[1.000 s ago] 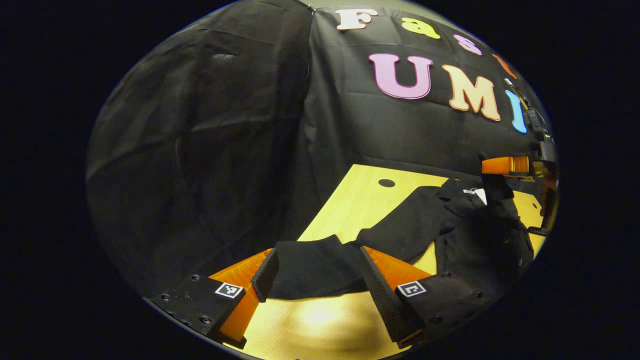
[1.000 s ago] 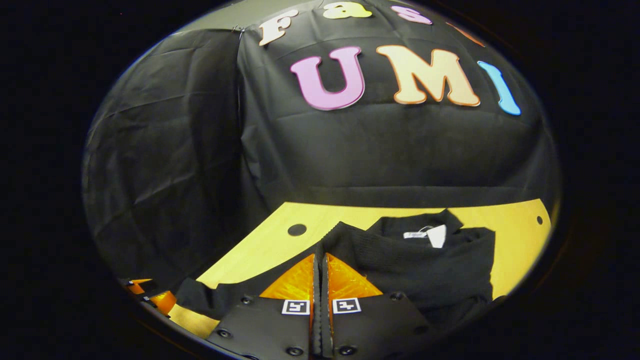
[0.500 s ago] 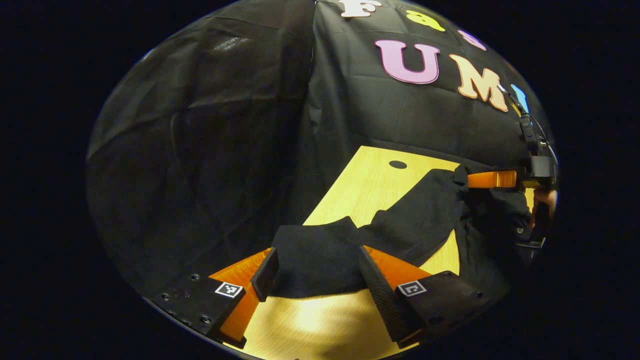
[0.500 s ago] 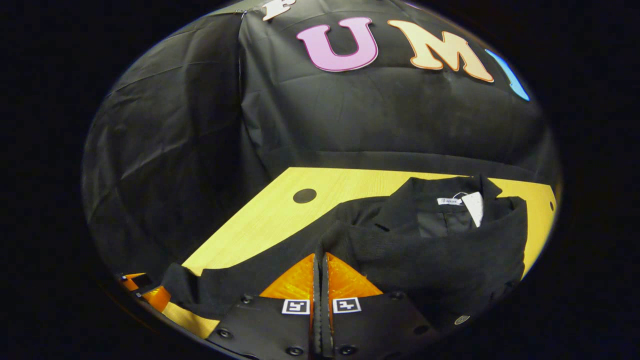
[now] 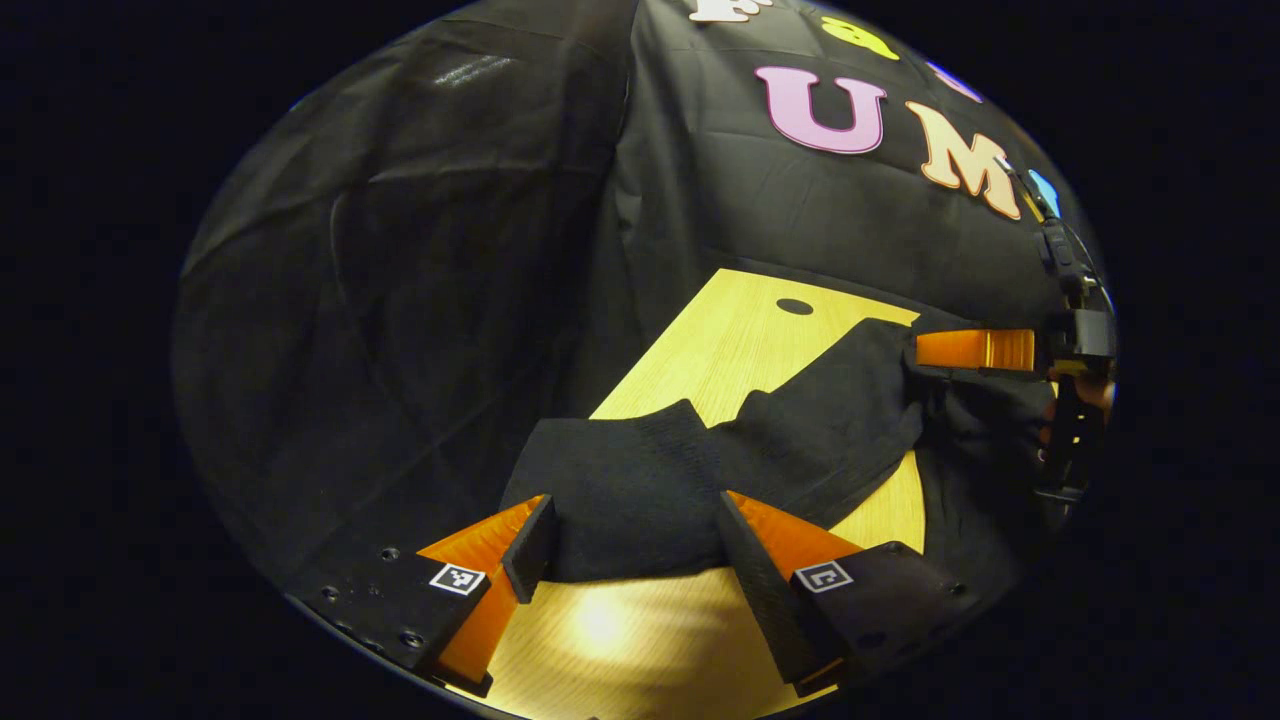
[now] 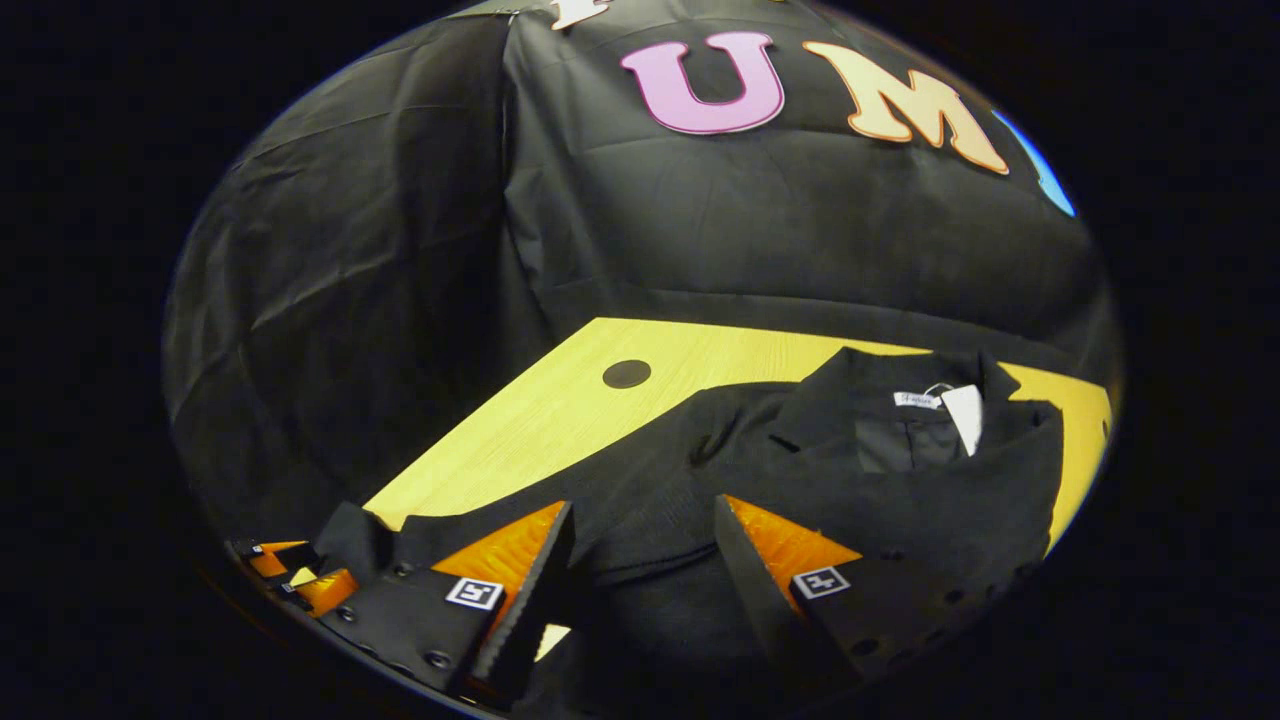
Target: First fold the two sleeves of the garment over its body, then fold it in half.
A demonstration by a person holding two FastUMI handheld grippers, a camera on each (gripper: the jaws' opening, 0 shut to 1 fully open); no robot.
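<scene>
Left gripper view: one black garment lies on one pale wooden table. One sleeve runs from the body at the right down toward the camera, its long axis slanting from upper right to lower left, its cuff end nearest. The left gripper is spread wide, one finger on each side of the cuff end, neither clearly pressing on the cloth. One round dark hole sits in the table beyond the sleeve, near the far edge. At the right, over the garment's body, the right gripper shows side-on; its fingers point left toward the shoulder, and whether they are apart cannot be told here. A hand holds it from behind.

Right gripper view: the same garment lies with its collar away from the camera, toward the wall, so the body's long axis runs from near to far. Two white tags sit inside the collar. The sleeve stretches left from the shoulder, ending beside the left gripper at the lower left. The right gripper stands with fingers parted above the cloth near the shoulder, holding nothing. The hole lies left of the collar on bare table.
</scene>
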